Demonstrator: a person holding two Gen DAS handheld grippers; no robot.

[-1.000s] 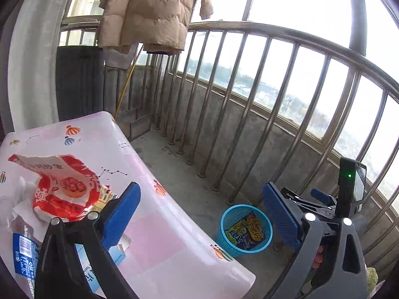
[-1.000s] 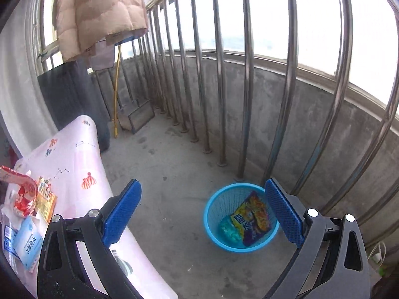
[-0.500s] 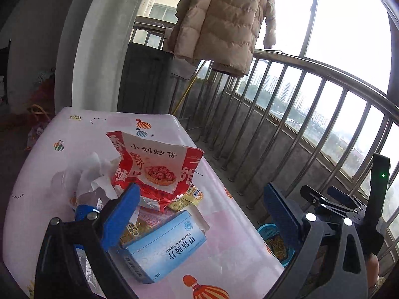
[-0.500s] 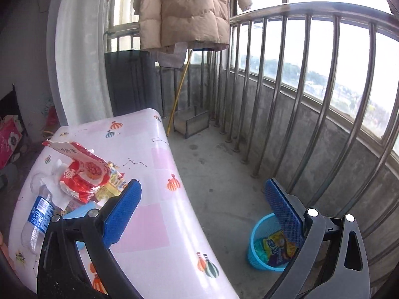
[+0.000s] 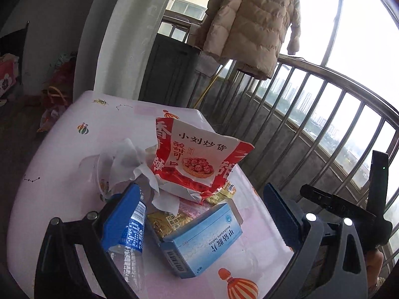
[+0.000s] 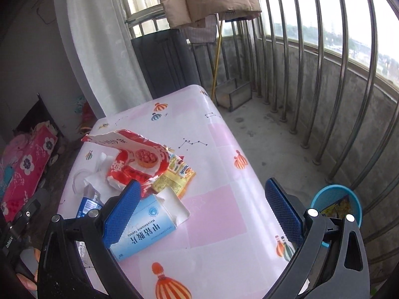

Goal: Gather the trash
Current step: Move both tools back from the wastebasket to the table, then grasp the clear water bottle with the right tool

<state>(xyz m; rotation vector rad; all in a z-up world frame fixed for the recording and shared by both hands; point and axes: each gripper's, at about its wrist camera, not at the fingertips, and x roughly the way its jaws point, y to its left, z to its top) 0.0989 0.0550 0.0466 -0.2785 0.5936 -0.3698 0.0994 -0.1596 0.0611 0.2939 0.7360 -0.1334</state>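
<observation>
Left gripper (image 5: 202, 220): jaws wide apart, nothing between the pads, held above the trash pile. Right gripper (image 6: 203, 213): same, jaws wide, nothing held, above the table's near end.

Table (image 6: 219, 134): pink/white cloth w/ balloon print, on a balcony.

Trash sits in one cluster on the table's left-near part:
- Red/white snack bag (image 5: 199, 164), torn open at top, propped up at rear of pile; also seen from right wrist (image 6: 139, 159).
- Crumpled white tissue (image 5: 127, 162) touching the bag's left side.
- Clear plastic bottle w/ blue label (image 5: 131, 234) lying on its side, partly behind the left gripper's left pad.
- Light blue tablet box (image 5: 202, 239), end flap open, lying flat at front of pile; in right wrist view (image 6: 147, 226) its left part is hidden behind the left pad.
- Yellow wrappers (image 6: 174, 177) between bag and box, partly under both.

Blue mesh basket (image 6: 335, 199) on the concrete floor by the railing (image 6: 321, 74), off the table's right edge, well apart from the pile. Colourful wrappers lie inside; rest of contents hidden by the gripper frame.

Beige padded coat (image 5: 251, 22) hangs over the rail at the far end.
</observation>
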